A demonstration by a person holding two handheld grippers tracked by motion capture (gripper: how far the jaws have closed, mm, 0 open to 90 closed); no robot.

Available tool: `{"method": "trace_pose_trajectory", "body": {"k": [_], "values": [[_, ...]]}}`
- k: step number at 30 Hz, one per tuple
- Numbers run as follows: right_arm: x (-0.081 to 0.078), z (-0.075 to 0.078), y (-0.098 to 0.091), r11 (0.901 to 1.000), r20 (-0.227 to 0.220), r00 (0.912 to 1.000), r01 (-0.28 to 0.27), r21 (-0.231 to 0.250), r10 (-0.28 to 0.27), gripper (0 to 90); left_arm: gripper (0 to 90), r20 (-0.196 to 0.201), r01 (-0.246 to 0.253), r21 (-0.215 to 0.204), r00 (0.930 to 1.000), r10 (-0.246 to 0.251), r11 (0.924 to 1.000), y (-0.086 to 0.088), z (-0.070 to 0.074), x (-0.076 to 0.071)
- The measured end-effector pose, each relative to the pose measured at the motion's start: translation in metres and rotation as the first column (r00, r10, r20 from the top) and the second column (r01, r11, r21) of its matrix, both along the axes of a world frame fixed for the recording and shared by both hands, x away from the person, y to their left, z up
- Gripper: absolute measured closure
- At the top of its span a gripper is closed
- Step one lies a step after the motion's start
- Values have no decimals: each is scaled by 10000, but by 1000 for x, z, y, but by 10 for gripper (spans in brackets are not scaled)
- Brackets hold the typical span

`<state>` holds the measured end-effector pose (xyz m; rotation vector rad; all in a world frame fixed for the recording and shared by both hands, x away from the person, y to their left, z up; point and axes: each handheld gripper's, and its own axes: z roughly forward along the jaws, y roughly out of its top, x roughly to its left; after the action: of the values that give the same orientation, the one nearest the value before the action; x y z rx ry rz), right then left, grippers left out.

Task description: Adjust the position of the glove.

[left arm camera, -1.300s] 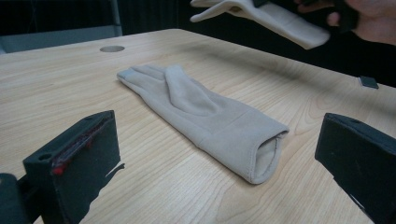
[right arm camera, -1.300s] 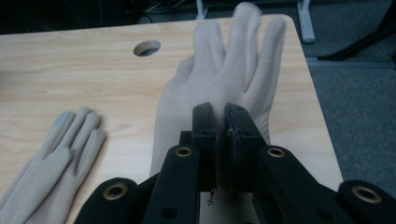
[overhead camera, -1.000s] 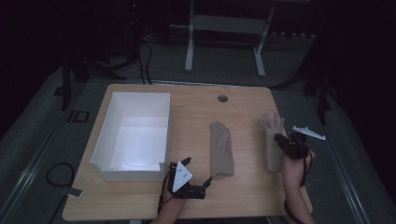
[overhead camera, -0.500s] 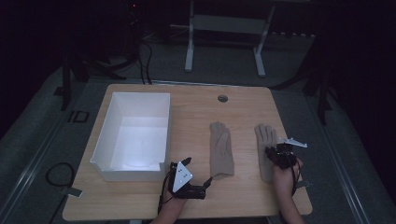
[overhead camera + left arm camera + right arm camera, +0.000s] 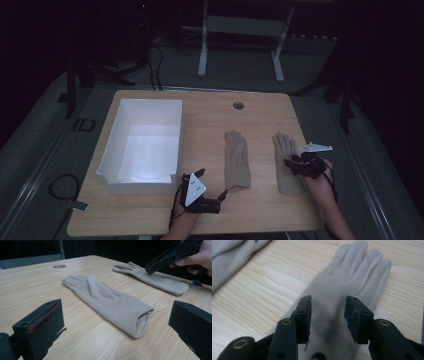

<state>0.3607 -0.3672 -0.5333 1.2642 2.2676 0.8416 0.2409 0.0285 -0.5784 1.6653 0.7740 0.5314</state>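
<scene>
Now right gripper jaws, just been opening, hang partly apart over right glove, nothing gripped; left gripper jaws wide, empty.

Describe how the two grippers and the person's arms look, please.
Both grippers are black. The left gripper carries a grey three-cornered plate with small dark dots; its blocky fingers show red at the pad edge. The right gripper has a similar plate, and round brass-coloured holes in its arms. Dark cables trail from each. The forearms look bare, without sleeves.
</scene>
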Motion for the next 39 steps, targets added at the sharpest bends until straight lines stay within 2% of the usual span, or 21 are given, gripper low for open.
{"method": "trace_pose_trajectory", "body": {"k": [1,4,5,7,8,10,14,15,20,22,23,24,31,35,39], "values": [[2,-4,-4,9999,-49,10000,-76,-72,75,566,2,-24,-18,-17,10000,18,10000,0,0,0],[2,-14,-7,9998,-5,10000,-43,170,43,590,2,-13,-23,-24,10000,23,10000,0,0,0],[2,-17,-7,9991,12,10000,9,432,-9,620,2,-2,-2,39,10000,2,10000,0,0,0],[-1,-19,-6,9986,136,9999,93,527,-100,772,2,-12,-3,10,10000,3,10000,0,0,0],[-2,-19,-4,9985,118,9998,179,519,-185,795,2,-12,-7,18,10000,7,10000,0,0,0],[-2,-18,-1,9982,126,9989,441,413,-446,822,2,-20,-6,9,10000,7,10000,0,0,0],[-3,-14,1,9924,157,9946,1017,695,-1030,835,2,-3,-11,23,10000,11,10000,0,0,0],[-3,-14,1,9924,157,9946,1017,695,-1030,835,2,-3,-11,23,10000,11,10000,0,0,0],[-8,13,1,9791,476,9864,1493,1382,-1571,836,2,-7,-21,18,10000,21,10000,0,0,0],[-9,24,4,9779,637,9852,1481,1479,-1588,836,2,6,-20,41,10000,20,10000,0,0,0],[-9,24,4,9779,637,9852,1481,1479,-1588,836,2,6,-20,41,10000,20,10000,0,0,0],[-11,35,8,9749,812,9830,1499,1649,-1648,837,2,1,-23,34,10000,23,10000,0,0,0],[-14,71,25,9650,1369,9754,1399,2219,-1728,837,2,-14,-30,16,10000,30,10000,0,0,0],[-15,86,40,9647,1591,9739,1222,2331,-1618,836,2,8,-26,7,10000,26,10000,0,0,0],[-11,95,56,9646,1586,9790,858,2494,-1281,836,2,1,-23,12,10000,23,10000,0,0,0]]}}
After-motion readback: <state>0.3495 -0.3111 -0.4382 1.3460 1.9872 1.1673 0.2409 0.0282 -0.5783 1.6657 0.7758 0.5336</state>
